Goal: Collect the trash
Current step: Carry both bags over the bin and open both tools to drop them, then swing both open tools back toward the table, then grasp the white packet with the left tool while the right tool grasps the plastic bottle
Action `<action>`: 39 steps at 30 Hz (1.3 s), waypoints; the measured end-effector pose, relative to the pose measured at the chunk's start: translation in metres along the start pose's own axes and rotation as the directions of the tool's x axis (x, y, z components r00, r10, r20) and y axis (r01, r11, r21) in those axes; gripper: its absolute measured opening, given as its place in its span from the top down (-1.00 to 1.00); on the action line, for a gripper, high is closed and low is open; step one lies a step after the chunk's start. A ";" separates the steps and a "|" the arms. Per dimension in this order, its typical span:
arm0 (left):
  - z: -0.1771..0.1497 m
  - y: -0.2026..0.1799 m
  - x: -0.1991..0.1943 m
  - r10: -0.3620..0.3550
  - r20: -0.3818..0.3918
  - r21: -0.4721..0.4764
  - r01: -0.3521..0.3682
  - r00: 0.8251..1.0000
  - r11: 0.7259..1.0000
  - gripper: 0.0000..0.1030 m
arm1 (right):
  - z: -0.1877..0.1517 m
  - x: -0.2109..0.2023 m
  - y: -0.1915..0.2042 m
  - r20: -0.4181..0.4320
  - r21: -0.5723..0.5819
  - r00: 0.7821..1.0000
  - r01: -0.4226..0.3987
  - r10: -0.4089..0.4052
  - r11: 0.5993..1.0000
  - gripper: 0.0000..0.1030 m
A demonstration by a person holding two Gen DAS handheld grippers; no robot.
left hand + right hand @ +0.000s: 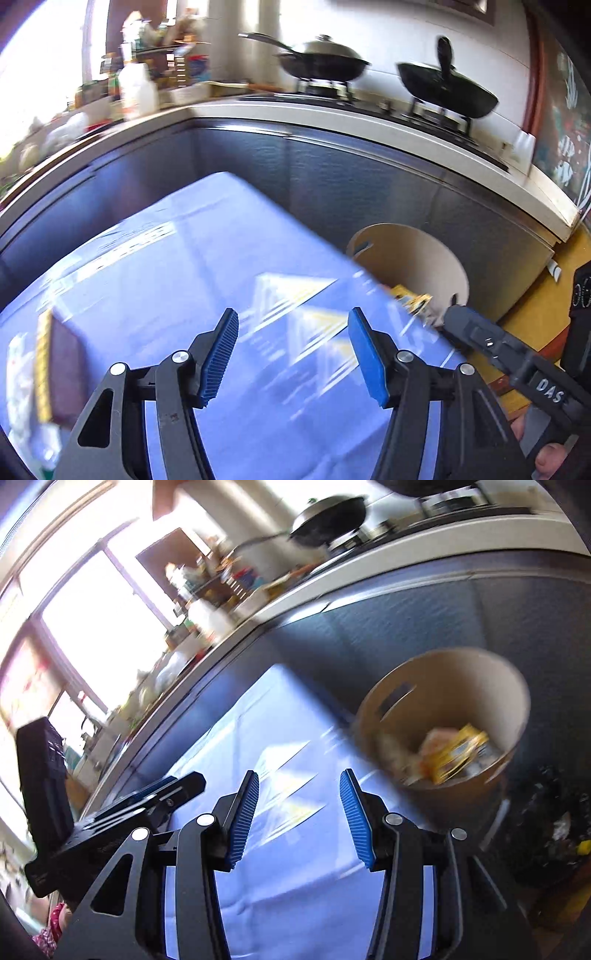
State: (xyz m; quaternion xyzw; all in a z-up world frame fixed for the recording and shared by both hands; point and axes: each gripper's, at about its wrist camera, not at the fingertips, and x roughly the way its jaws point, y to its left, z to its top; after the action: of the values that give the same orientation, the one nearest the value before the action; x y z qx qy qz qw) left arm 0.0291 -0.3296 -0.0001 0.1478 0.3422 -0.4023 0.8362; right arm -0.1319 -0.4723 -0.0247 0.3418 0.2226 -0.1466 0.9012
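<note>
A round beige bin (443, 716) stands beside the table's far right edge, holding a yellow wrapper (458, 753) and other crumpled scraps. The left wrist view shows the bin (410, 258) too, with yellow wrapping (412, 295) at its near side. My left gripper (291, 354) hangs open over the blue tablecloth (184, 258), nothing between its blue pads. My right gripper (299, 819) is also open and empty above the cloth, left of the bin. A dark brown packet with a yellow edge (59, 369) lies on the cloth at the far left, beside white wrapping (18, 387). Both views are motion-blurred.
Dark cabinet fronts (332, 177) run behind the table under a pale counter (369, 122) carrying two black pans (325, 59) on a stove and bottles (136, 88). The other gripper's body (517, 362) crosses the right side. A dark bag (546, 812) lies right of the bin.
</note>
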 end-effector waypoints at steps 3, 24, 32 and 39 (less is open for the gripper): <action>-0.021 0.033 -0.027 0.057 0.016 -0.038 -0.057 0.998 0.998 -0.20 | -0.023 0.015 0.040 -0.054 -0.050 0.998 -0.031 0.028 0.998 0.10; -0.200 0.240 -0.181 0.338 0.008 -0.426 -0.303 0.941 0.852 -0.20 | -0.154 0.074 0.226 -0.290 -0.314 0.957 -0.121 0.026 0.942 -0.01; -0.234 0.283 -0.205 0.368 0.005 -0.503 -0.316 0.930 0.805 -0.20 | -0.172 0.083 0.247 -0.306 -0.357 0.952 -0.095 -0.020 0.929 -0.01; -0.249 0.306 -0.212 0.370 0.003 -0.525 -0.313 0.929 0.791 -0.20 | -0.178 0.087 0.259 -0.311 -0.364 0.949 -0.075 -0.045 0.928 -0.01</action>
State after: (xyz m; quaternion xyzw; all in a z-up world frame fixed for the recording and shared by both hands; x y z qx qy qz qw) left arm 0.0588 0.1152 -0.0421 -0.0435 0.3603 -0.1452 0.9204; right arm -0.0032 -0.1740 -0.0444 0.1856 0.3839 -0.0386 0.9037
